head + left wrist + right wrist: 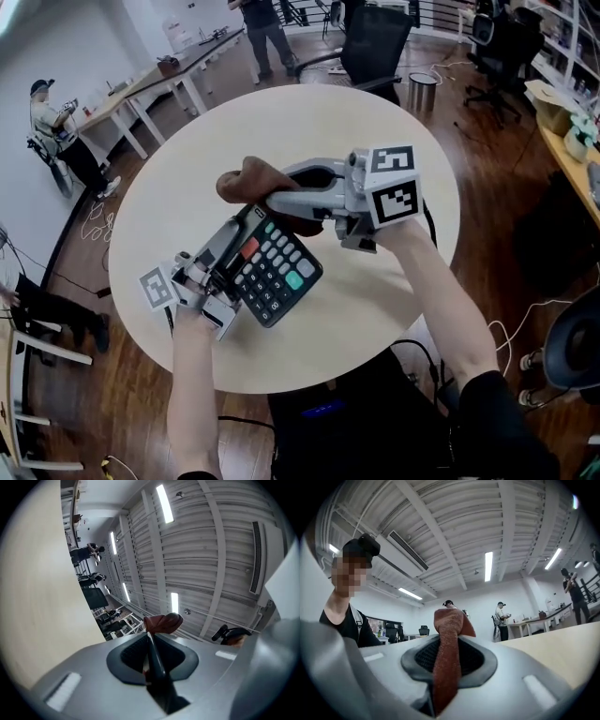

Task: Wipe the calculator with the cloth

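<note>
The black, grey-keyed calculator (274,264) hung tilted, the round pale bench (375,141) below it. The left gripper's (234,239) fingers (93,677) pinched its edge, apparently steadying it. The right gripper's (278,194) fingers (511,667) pinched the brown cloth (246,181) at its top end.

In the middle of the head view we see the cloth (249,179) and the right claw (277,202) cover the upper edge of the calculator (277,268); its key labels are too small to read.
</note>
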`<action>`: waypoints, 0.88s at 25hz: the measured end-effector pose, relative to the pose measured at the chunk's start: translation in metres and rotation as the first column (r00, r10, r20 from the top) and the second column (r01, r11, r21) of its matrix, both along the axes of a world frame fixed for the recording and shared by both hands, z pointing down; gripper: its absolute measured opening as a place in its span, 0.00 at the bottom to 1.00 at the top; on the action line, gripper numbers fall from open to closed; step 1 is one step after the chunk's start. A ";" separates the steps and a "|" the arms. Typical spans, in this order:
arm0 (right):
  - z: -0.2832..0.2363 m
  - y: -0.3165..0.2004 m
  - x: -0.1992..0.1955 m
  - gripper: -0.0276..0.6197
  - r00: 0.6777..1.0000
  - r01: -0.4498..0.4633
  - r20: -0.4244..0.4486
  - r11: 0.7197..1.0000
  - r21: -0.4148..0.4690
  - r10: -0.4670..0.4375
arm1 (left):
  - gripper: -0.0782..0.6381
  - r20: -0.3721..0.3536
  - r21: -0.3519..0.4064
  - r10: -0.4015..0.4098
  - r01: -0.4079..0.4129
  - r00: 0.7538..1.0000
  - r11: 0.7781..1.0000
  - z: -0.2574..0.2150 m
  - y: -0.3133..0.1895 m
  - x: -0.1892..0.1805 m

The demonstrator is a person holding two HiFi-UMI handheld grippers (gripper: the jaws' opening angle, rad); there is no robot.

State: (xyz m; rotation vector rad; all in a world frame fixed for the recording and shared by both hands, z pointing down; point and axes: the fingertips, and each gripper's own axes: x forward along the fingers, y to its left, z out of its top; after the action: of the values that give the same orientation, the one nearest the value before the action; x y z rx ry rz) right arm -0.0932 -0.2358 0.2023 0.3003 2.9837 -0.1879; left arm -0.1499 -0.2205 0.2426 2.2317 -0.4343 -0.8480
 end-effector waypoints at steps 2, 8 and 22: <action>0.009 0.008 0.007 0.16 0.999 0.037 -0.004 0.999 -0.020 -0.037 | 0.18 -0.017 -0.023 -0.036 0.035 0.999 0.999 0.006 -0.003 -0.005; 0.036 0.028 0.058 0.16 0.995 0.093 0.054 0.990 -0.110 -0.087 | 0.18 -0.122 -0.150 -0.225 0.206 0.967 0.967 0.029 -0.020 -0.030; 0.035 0.000 0.054 0.16 0.877 -0.479 0.060 0.860 0.176 0.476 | 0.18 -0.165 -0.381 -0.552 0.463 0.817 0.800 0.067 -0.038 -0.066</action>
State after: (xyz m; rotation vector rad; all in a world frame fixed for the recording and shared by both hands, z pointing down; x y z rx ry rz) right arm -0.0392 -0.2360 0.2368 -0.4255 2.9486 0.1493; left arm -0.2156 -0.2586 0.3093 1.6713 -1.0013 -1.2398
